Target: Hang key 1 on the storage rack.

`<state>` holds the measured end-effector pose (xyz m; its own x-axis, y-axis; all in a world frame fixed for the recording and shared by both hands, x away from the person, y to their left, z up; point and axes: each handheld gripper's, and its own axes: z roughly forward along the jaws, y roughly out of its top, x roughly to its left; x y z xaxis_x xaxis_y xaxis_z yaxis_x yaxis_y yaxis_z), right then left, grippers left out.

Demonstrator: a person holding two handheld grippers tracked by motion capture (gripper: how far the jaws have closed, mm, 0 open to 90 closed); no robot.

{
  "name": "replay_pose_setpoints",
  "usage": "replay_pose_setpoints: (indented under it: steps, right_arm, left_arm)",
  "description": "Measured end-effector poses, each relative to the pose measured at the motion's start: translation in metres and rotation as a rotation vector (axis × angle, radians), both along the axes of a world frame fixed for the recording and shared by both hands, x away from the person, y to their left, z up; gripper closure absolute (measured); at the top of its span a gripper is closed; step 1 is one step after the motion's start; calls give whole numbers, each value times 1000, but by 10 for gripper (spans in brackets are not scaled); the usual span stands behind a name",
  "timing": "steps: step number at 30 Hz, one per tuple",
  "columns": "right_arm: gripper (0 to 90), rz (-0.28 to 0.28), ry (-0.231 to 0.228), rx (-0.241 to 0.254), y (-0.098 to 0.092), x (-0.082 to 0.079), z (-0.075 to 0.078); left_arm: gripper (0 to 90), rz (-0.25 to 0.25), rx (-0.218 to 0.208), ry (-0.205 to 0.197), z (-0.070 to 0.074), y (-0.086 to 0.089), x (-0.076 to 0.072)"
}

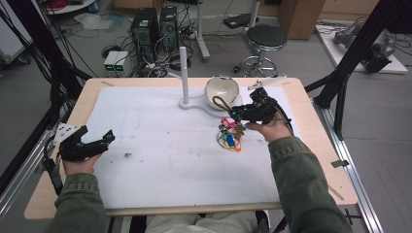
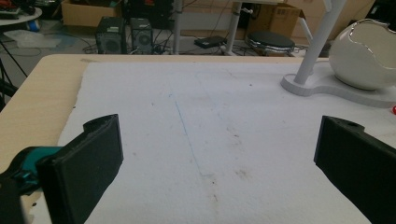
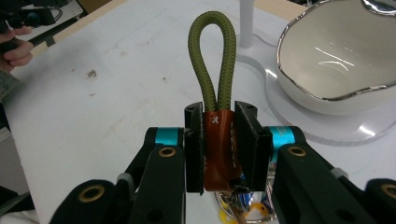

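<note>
My right gripper [image 3: 218,140] is shut on the brown leather tab [image 3: 217,144] of a key fob whose olive rope loop [image 3: 212,63] sticks out past the jaws. In the high view the right gripper [image 1: 235,112] holds the fob above the mat, and a bunch of keys with coloured tags [image 1: 230,136] hangs below it. A white bowl with a silver rim [image 1: 221,90] sits just beyond, on a white stand base with an upright post [image 1: 183,73]. My left gripper [image 1: 108,137] rests open at the table's left edge, its jaws [image 2: 212,158] wide apart over the bare mat.
A white mat [image 1: 170,145] covers most of the wooden table [image 1: 311,141]. The bowl [image 2: 366,53] and post [image 2: 317,44] stand at the far right in the left gripper view. Computers, cables and a stool [image 1: 265,41] are on the floor behind the table.
</note>
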<state>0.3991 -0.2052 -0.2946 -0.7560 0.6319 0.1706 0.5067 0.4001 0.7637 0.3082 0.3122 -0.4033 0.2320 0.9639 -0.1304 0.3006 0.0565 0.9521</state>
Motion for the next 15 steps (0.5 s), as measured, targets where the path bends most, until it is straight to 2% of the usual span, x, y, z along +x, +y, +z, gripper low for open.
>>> replay_pose_setpoints:
  steps: [6, 15]
  right_arm:
    - [740, 10, 5, 27, 12, 8, 6]
    - [739, 16, 8, 30, 25, 19, 11]
  left_arm:
    - [17, -4, 0, 2, -1, -1, 1]
    - [17, -8, 0, 3, -1, -1, 1]
